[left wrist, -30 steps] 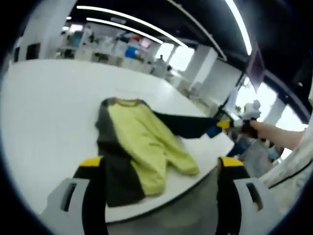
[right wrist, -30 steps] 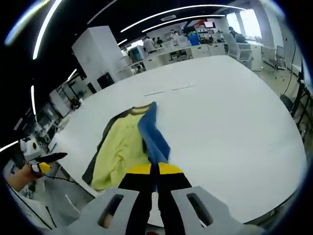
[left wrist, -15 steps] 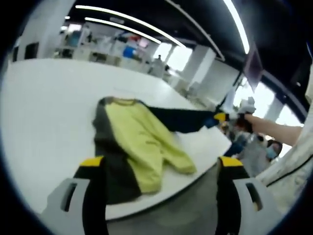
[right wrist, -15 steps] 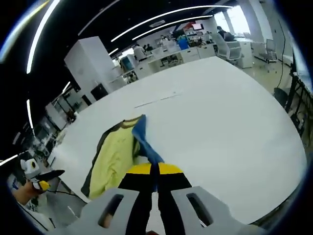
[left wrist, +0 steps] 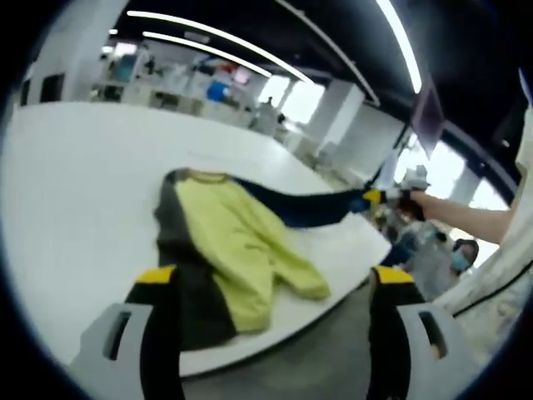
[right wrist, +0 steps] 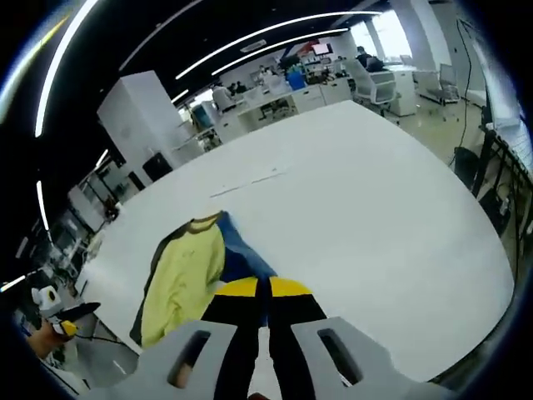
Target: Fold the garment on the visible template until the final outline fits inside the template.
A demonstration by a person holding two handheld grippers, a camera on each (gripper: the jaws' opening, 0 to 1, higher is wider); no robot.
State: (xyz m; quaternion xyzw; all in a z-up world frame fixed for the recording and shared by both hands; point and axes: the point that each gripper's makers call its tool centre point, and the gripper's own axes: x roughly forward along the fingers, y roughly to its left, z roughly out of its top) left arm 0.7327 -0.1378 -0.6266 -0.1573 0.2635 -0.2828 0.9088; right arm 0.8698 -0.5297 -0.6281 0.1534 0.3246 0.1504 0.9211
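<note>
A yellow-and-dark garment (left wrist: 225, 250) lies on a large white table (left wrist: 75, 183), near the table's edge in the left gripper view. Its yellow front faces up, dark panels run along the side toward 8 o'clock, and the collar sits toward 12 o'clock.

One dark blue sleeve (left wrist: 308, 204) is stretched out from the shoulder toward 3 o'clock, lifted off the table and pulled taut. Its cuff ends at the right gripper (left wrist: 379, 198), which a hand (left wrist: 433, 207) holds beyond the table's edge. In the right gripper view the same gripper (right wrist: 265, 292) has its jaws pressed together on the blue sleeve (right wrist: 241, 258), which runs from the jaws up toward 11 o'clock to the garment (right wrist: 183, 275) on the table (right wrist: 375, 192).

The left gripper (left wrist: 275, 283) has its jaws spread wide apart at the bottom of its own view, one over the garment's dark hem, the other past the table's edge, gripping nothing. It also appears small at 8 o'clock in the right gripper view (right wrist: 71, 315), held off the table's edge; its jaws are too small there to judge.

Desks, shelving and ceiling light strips (right wrist: 250, 37) fill the room behind.
</note>
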